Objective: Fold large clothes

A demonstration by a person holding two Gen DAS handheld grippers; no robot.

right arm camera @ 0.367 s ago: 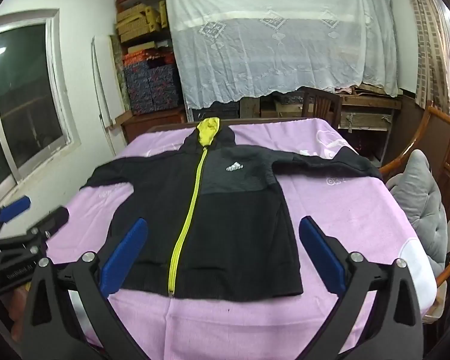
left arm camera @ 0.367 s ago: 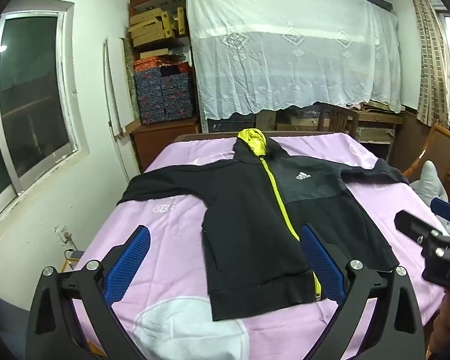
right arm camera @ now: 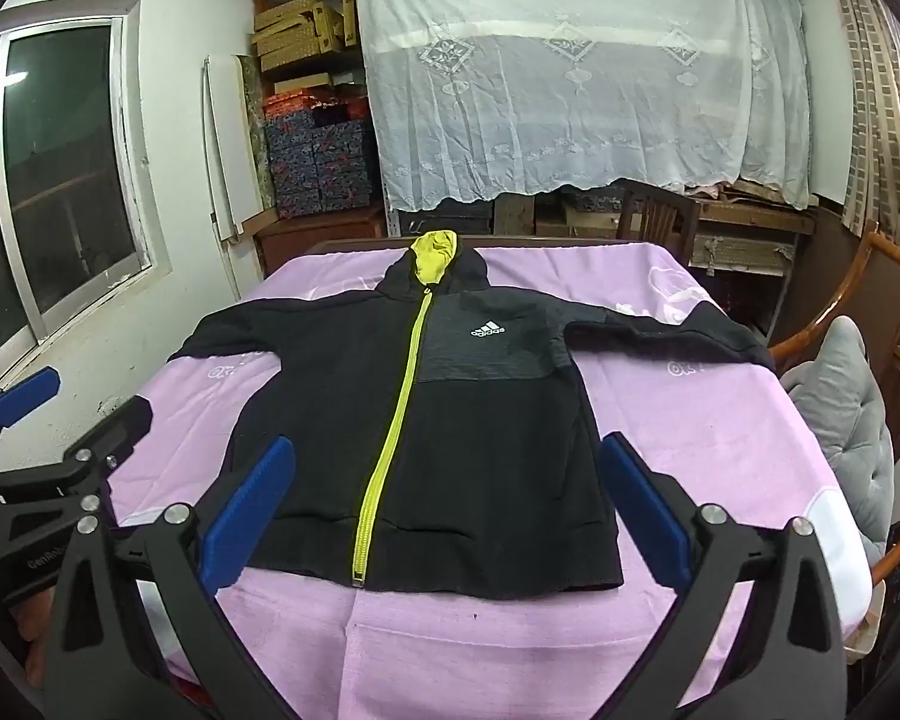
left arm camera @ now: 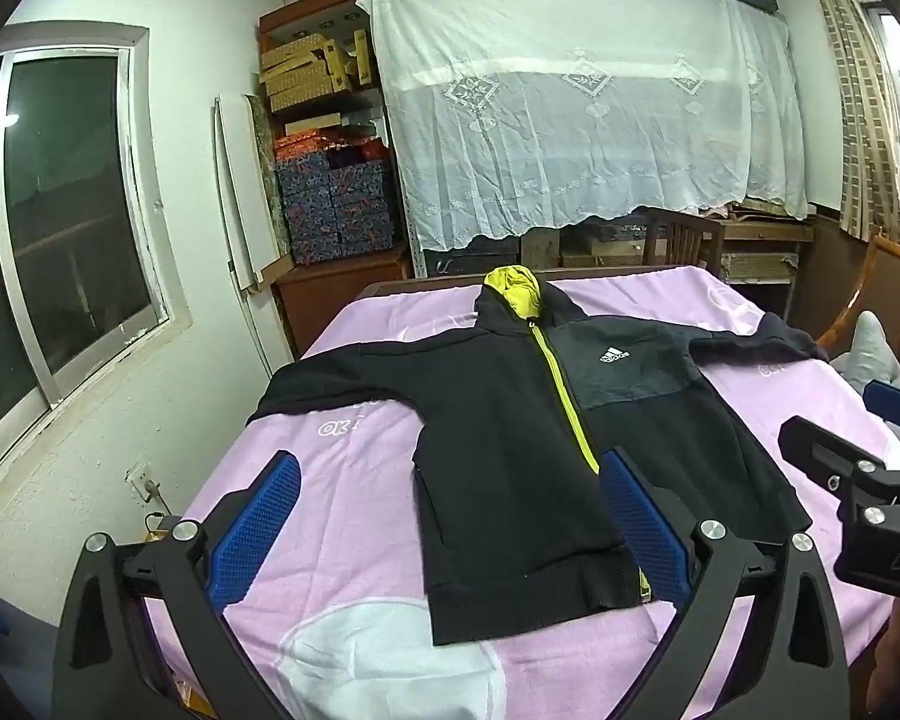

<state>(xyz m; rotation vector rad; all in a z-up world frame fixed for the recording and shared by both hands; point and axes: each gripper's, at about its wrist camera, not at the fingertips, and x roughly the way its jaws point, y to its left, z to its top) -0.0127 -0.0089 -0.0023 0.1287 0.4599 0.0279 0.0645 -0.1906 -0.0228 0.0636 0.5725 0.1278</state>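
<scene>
While spread flat ahead, hoodie [right arm camera: 426, 420] beyond left gripper [left arm camera: 450, 534], right gripper [right arm camera: 444, 516], both agape, empty

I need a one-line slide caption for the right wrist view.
Open right gripper above a black hoodie lying flat.

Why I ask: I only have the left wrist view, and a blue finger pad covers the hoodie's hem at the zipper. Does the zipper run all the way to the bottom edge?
Observer: Yes. In the right wrist view the yellow zipper runs unbroken down the hoodie to the hem.
Operator: And the right gripper? I see only its side.
Observer: The right gripper is open, jaws wide apart, holding nothing.
Operator: Is the hem flat past the zipper?
Observer: Yes, it lies flat on the purple cover out to its right corner, not turned up.
</scene>
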